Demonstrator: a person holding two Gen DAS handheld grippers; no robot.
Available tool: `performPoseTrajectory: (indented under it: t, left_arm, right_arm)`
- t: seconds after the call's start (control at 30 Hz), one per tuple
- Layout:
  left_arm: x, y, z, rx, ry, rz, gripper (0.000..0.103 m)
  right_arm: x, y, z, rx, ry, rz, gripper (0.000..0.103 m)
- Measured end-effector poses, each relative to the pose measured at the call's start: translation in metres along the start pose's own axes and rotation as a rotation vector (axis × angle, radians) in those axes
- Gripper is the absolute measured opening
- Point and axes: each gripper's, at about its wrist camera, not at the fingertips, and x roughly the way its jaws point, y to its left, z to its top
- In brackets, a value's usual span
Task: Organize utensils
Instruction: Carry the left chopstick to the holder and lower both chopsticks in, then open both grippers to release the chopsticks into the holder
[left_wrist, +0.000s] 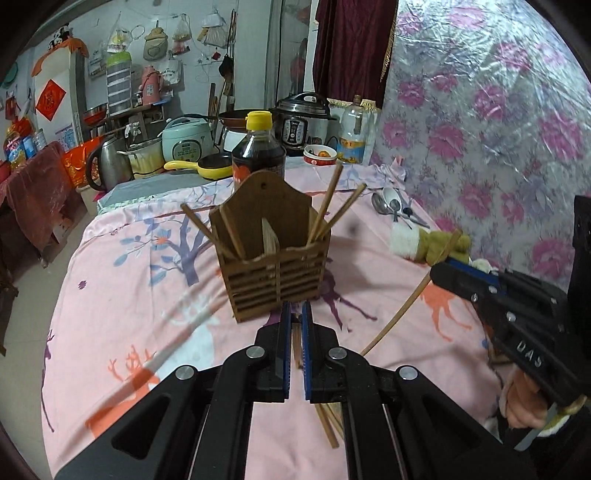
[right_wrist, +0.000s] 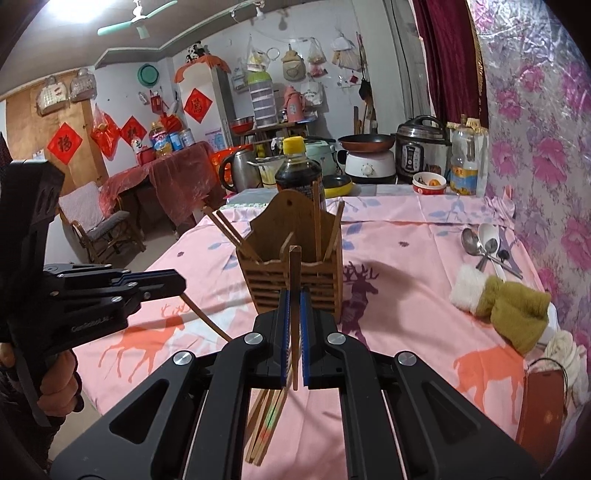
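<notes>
A slatted wooden utensil holder (left_wrist: 275, 258) (right_wrist: 295, 269) stands on the pink tablecloth with several chopsticks leaning in its two compartments. My left gripper (left_wrist: 295, 314) (right_wrist: 183, 286) hovers just in front of it, shut on a brown chopstick (right_wrist: 207, 317) that slants down from its tip. My right gripper (right_wrist: 294, 295) (left_wrist: 437, 267) is shut on another chopstick (right_wrist: 294, 266) (left_wrist: 399, 314), held upright before the holder. Loose chopsticks (right_wrist: 266, 424) (left_wrist: 327, 424) lie on the cloth beneath the grippers. Spoons (left_wrist: 391, 206) (right_wrist: 484, 240) lie at the far right.
A dark sauce bottle (left_wrist: 258, 147) (right_wrist: 299, 166) with a yellow cap stands right behind the holder. An olive and white knitted piece (left_wrist: 432, 243) (right_wrist: 506, 302) lies at the right by the floral wall. Cookers, a kettle and pans crowd the table's far end.
</notes>
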Motion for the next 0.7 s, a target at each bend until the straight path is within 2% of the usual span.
performPoseTrajectory:
  t: [0.17,0.3,0.5,0.6,0.7]
  left_arm:
    - [-0.001,0.0,0.031,0.024,-0.021,0.015,0.006]
    - [-0.019,-0.003,0.071,0.043,-0.085,0.027,0.006]
    - [-0.042,-0.008,0.128,0.078,-0.178,0.099,0.006]
    - [-0.037,-0.005,0.137,0.081,-0.181,0.12,0.006]
    - [-0.015,0.006,0.132,0.05,-0.149,0.117,0.006]
  right_arm:
    - [0.004,0.003,0.029,-0.011,-0.04,0.002,0.006]
    - [0.001,0.009,0.069,-0.034,-0.109,0.001,0.006]
    - [0.009,0.012,0.118,-0.045,-0.197,-0.033,0.006]
    - [0.027,0.012,0.125,-0.042,-0.202,-0.054,0.006]
    - [0.052,0.009,0.117,-0.036,-0.17,-0.067,0.006]
